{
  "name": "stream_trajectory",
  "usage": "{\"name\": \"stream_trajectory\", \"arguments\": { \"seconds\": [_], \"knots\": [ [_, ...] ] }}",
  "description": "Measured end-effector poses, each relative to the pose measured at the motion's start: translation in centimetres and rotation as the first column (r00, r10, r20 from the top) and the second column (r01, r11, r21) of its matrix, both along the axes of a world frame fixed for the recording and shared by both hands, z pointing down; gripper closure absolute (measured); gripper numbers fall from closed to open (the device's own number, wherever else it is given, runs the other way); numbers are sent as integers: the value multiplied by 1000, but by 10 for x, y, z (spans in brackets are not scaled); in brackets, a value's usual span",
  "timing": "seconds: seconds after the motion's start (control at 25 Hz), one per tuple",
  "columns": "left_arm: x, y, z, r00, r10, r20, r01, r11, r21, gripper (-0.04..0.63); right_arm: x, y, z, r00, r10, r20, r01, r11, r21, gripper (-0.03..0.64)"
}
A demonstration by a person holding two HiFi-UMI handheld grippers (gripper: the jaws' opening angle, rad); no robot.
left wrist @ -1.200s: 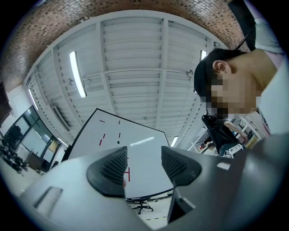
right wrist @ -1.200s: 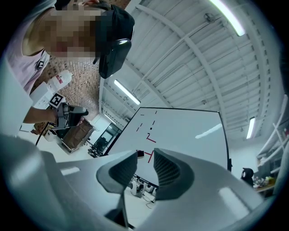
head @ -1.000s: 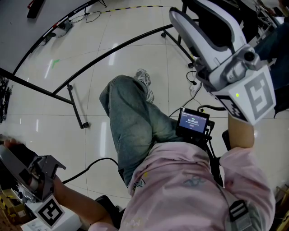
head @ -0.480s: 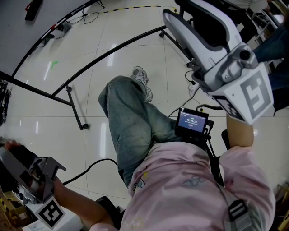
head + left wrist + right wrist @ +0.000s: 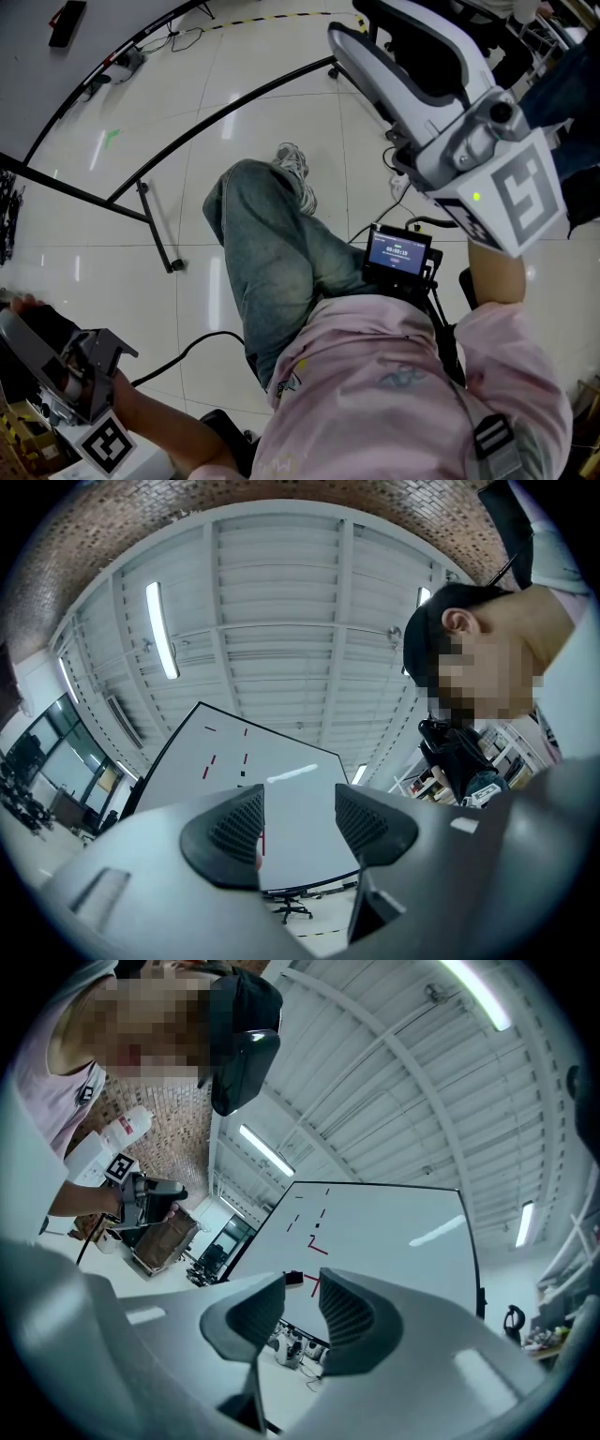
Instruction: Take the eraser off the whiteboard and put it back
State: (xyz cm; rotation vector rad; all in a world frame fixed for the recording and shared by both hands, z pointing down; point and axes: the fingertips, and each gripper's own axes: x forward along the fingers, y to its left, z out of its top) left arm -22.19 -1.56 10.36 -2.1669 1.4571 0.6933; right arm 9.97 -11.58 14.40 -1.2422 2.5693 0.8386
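The whiteboard (image 5: 37,66) stands at the top left of the head view, with a dark eraser (image 5: 67,22) stuck on it. My right gripper (image 5: 349,19) is raised at the upper right, far from the board. Its jaws are open with a narrow gap and hold nothing. In the right gripper view (image 5: 302,1312) the whiteboard (image 5: 394,1241) shows red and black marks, and the eraser (image 5: 292,1278) sits just above the gap. My left gripper (image 5: 23,314) hangs low at the left, open and empty. In its own view (image 5: 298,822) the whiteboard (image 5: 234,742) lies far off; I cannot see the eraser there.
The board's black stand legs (image 5: 169,253) cross the glossy tiled floor, with cables (image 5: 187,33) near its foot. The person's leg and shoe (image 5: 298,169) are in the middle, a small screen (image 5: 401,255) at the waist. An office chair (image 5: 292,909) stands below the board.
Only the head view has drifted a little. Both grippers keep their places and their jaws stand as before.
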Motion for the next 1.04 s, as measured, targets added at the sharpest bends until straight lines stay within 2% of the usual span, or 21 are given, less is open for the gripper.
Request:
{"name": "stream_trajectory", "arguments": {
  "seconds": [0.12, 0.2, 1.04],
  "knots": [
    [1, 0, 1, 1000, 1, 11, -1, 1000, -4, 354, 2, 1, 4, 1000, 12, -21, -12, 1000, -5, 509],
    [2, 0, 1, 1000, 0, 18, 1, 1000, -5, 383, 4, 2, 8, 999, 24, -41, -24, 1000, -7, 558],
    [-3, -6, 6, 1000, 9, -14, -9, 1000, -19, 383, 3, -1, 15, 997, 41, -63, -43, 999, -31, 559]
  ]
}}
